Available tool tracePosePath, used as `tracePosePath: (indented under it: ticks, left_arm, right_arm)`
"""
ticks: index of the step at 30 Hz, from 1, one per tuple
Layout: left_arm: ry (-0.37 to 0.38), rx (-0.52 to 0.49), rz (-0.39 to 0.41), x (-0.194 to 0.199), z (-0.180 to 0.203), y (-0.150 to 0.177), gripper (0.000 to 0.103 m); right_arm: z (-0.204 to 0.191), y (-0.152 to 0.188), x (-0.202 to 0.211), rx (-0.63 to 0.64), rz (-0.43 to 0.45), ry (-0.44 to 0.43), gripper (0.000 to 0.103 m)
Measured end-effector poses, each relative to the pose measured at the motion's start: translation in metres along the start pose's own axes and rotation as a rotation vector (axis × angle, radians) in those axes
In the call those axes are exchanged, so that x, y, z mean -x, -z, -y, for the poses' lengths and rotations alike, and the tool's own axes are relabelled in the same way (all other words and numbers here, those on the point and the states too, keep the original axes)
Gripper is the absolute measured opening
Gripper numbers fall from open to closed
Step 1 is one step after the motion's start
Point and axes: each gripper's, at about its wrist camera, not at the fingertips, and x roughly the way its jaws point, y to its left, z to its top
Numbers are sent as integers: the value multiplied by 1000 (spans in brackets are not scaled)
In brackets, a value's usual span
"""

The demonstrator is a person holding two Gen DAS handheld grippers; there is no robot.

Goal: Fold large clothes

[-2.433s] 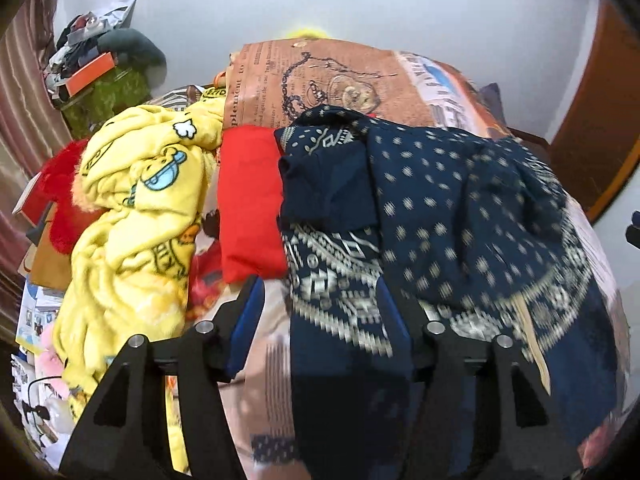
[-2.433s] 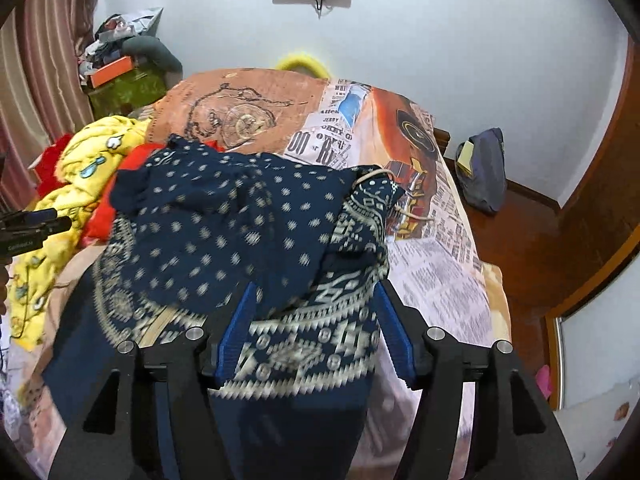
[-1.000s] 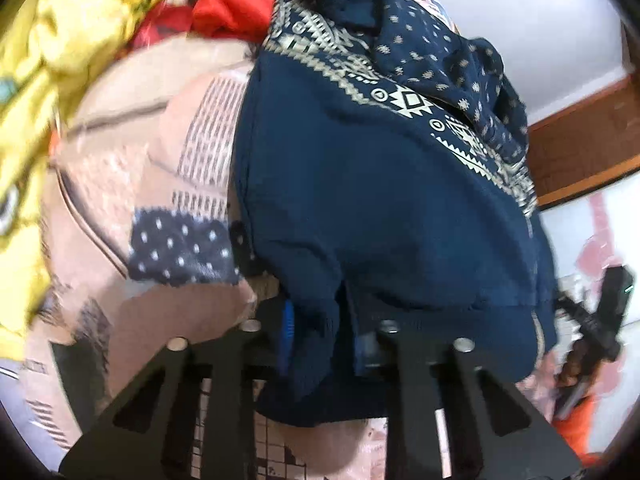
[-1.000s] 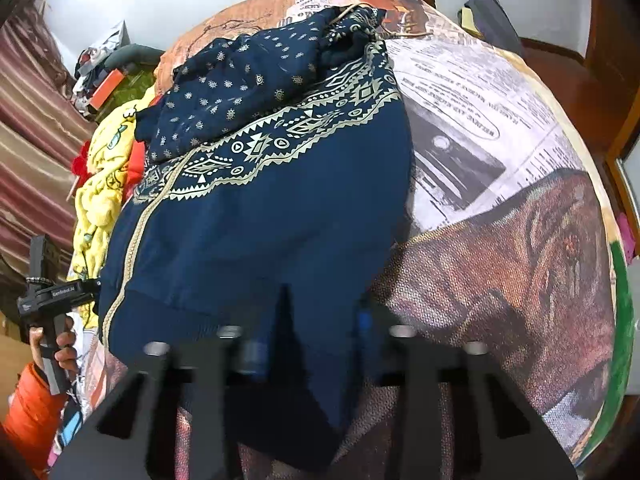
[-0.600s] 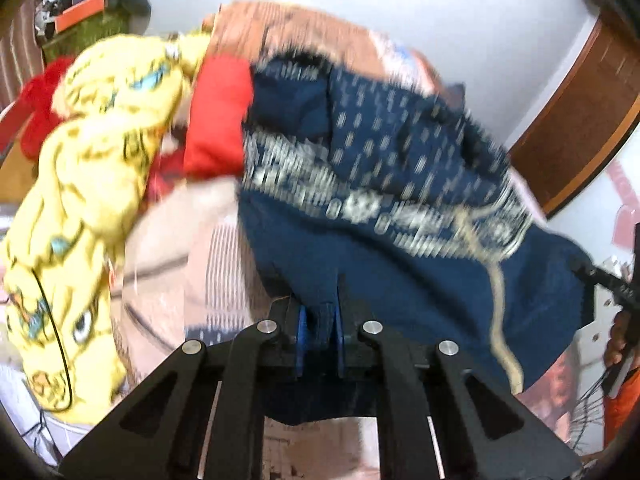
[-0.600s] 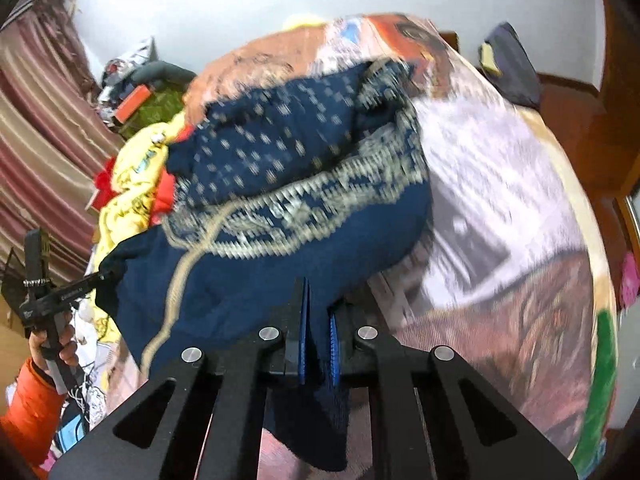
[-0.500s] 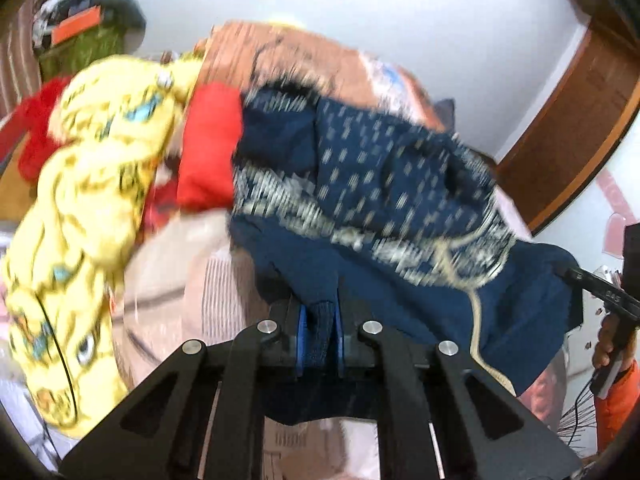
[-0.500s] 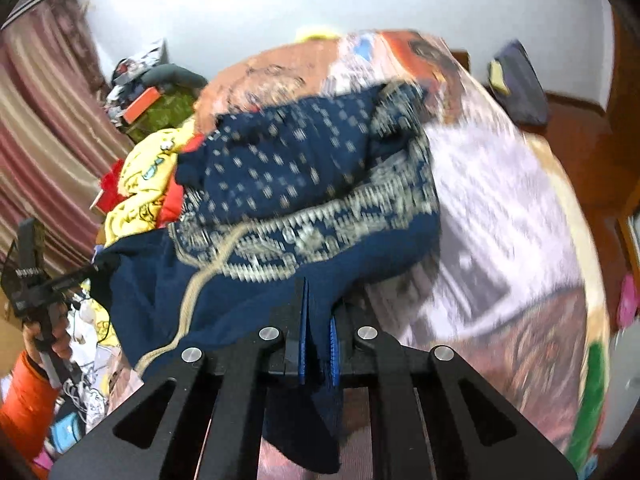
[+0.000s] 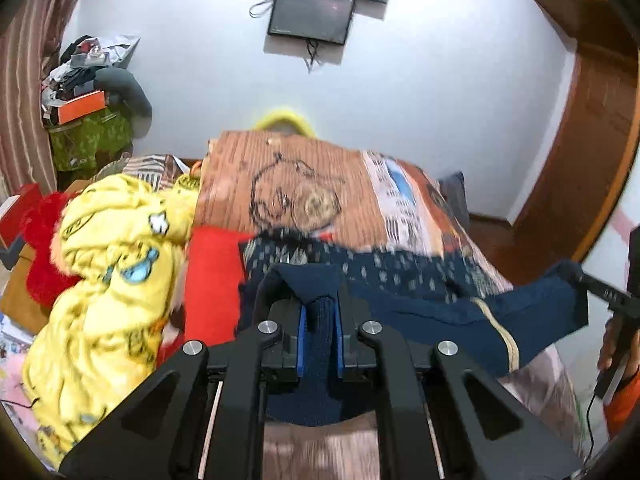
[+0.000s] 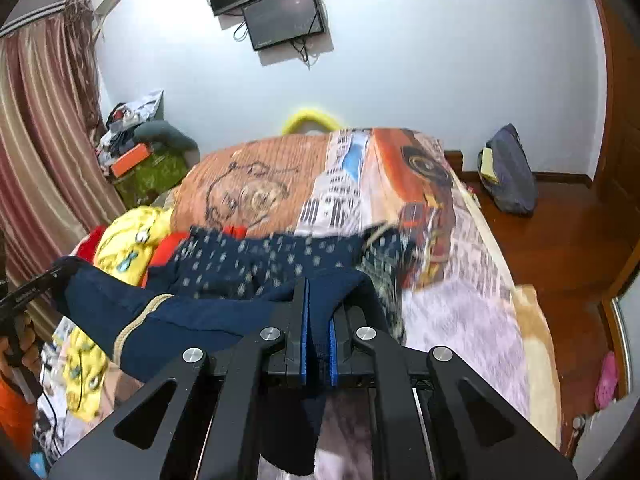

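A navy hooded sweater with a cream pattern lies across the bed, its hem lifted off the cover. My left gripper is shut on the left hem corner. My right gripper is shut on the right hem corner of the same sweater. The hem stretches in the air between the two grippers. The patterned upper part still rests on the bed. Each gripper shows at the far edge of the other's view.
The bed has a printed orange cover. A yellow cartoon blanket and a red cloth lie to the left. Cluttered boxes stand by the curtain. A dark bag sits on the wooden floor at right.
Both grippers closed on the sweater's hem corners, then rose and tilted up. The hem has lifted off the bed and now hangs stretched between them.
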Motion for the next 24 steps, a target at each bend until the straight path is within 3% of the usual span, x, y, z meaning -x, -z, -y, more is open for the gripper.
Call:
tracePosePath:
  ticks: [7, 15, 19, 24]
  left_arm:
    - [-56, 82, -63, -88, -19, -27, 10]
    - [-115, 149, -224, -186, -51, -4, 11]
    - [-127, 149, -271, -212, -56, 13, 13]
    - [-145, 76, -303, -218, -49, 25, 22]
  right_arm:
    - [19, -28, -62, -36, -9, 28, 7]
    - [50, -17, -144, -86, -146, 70, 7]
    - [59, -5, -169, -97, -207, 71, 7]
    - [57, 2, -167, -59, -213, 76, 8]
